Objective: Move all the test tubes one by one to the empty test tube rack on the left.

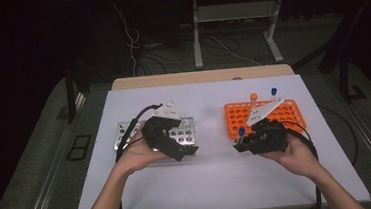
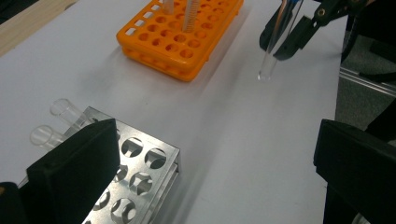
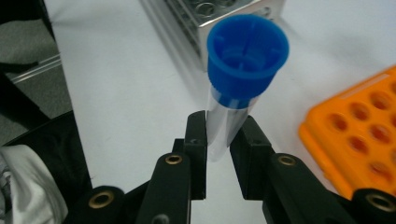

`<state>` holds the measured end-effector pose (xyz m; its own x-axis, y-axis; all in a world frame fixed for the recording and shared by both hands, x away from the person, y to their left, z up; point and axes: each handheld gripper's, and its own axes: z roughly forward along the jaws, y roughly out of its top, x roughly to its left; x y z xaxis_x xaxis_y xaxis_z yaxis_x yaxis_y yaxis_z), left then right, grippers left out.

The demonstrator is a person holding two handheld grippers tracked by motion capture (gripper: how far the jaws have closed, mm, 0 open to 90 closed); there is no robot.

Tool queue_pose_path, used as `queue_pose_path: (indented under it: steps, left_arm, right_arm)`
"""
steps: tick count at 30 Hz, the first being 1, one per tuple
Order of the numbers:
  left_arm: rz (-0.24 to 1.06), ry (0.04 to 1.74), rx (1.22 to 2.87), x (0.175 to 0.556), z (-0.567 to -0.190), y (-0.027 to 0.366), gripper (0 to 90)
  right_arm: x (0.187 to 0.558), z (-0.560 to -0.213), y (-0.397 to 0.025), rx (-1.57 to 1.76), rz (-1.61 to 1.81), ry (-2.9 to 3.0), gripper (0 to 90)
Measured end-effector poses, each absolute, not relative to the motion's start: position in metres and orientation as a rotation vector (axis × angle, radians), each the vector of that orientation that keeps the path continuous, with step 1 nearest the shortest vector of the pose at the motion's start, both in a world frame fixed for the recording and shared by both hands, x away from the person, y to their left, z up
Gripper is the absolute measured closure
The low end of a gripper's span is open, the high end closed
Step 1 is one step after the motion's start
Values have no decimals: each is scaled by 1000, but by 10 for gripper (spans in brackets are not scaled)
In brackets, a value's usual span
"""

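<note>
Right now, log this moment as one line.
right gripper: shut on blue-capped clear tube | left gripper: open, over metal rack

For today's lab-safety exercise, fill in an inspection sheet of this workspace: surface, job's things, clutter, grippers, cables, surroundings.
Surface: white table top, bare at the front.
Job's things: blue-capped tube clamped and held above the table; orange rack holding two tubes; metal rack.
Clutter: nothing seen.
Grippers: right gripper shut on the tube; left gripper open over the metal rack.
Cables: black cable trailing from the left gripper.
Surroundings: dark floor, table legs behind.
</note>
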<state>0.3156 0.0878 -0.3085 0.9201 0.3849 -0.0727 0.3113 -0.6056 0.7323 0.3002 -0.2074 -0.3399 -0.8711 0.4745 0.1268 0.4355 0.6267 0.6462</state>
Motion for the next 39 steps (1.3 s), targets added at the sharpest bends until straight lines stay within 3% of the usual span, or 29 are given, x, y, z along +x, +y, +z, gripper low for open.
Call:
queue_pose_path:
  steps: [10, 19, 30, 39]
  left_arm:
    - [55, 405, 2314, 312, -307, 71, 49]
    - [-14, 303, 2355, 307, -305, 56, 173]
    - [-57, 188, 2423, 303, -309, 40, 430]
    - [-83, 143, 2462, 303, -313, 35, 728]
  right_arm:
    - [296, -346, -172, 644, 1043, 2872, 761]
    - [293, -351, -148, 581, 1028, 2919, 761]
    - [287, -355, -129, 522, 1044, 2943, 761]
    - [283, -355, -127, 498, 1045, 2947, 760]
